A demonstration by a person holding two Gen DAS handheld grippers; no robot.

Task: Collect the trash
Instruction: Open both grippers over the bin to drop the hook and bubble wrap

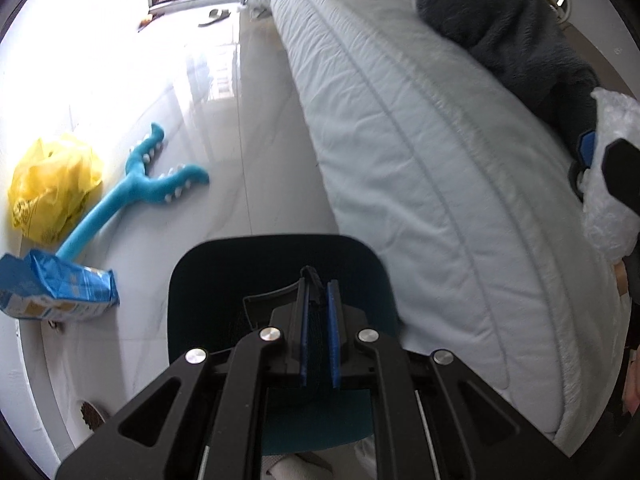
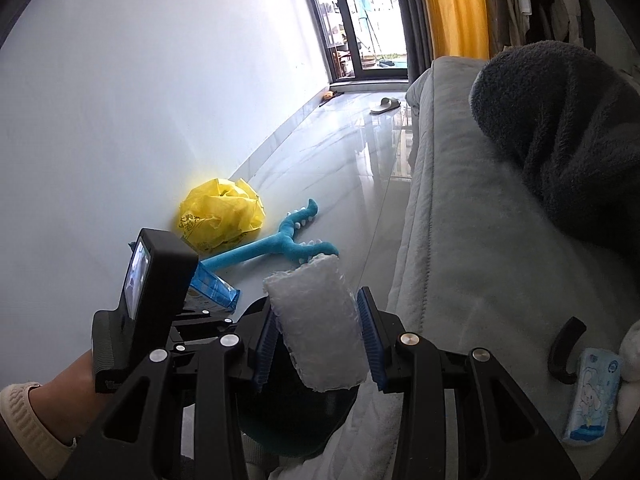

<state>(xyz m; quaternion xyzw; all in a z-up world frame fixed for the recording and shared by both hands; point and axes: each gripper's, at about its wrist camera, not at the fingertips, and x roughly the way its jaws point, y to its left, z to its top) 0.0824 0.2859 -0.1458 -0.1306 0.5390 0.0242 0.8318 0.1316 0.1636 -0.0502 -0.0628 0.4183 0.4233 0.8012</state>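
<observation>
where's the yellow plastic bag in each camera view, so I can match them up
Left wrist: yellow plastic bag far left, on the floor by the wall.
Right wrist: yellow plastic bag centre-left, against the wall's base.
Shared landmark: blue forked toy lies right beside it.

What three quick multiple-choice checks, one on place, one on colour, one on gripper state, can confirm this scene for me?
1. Where is the yellow plastic bag?
A. on the bed
B. on the floor by the wall
C. in the bin

2. What colour is the long-handled claw toy?
A. red
B. green
C. blue

3. What is the right gripper doing?
A. holding white bubble wrap
B. hanging open and empty
C. gripping a slipper

Answers: B, it sits on the tiles against the wall; C, its handle and prongs are blue; A, the pads press the wrap on both sides.
</observation>
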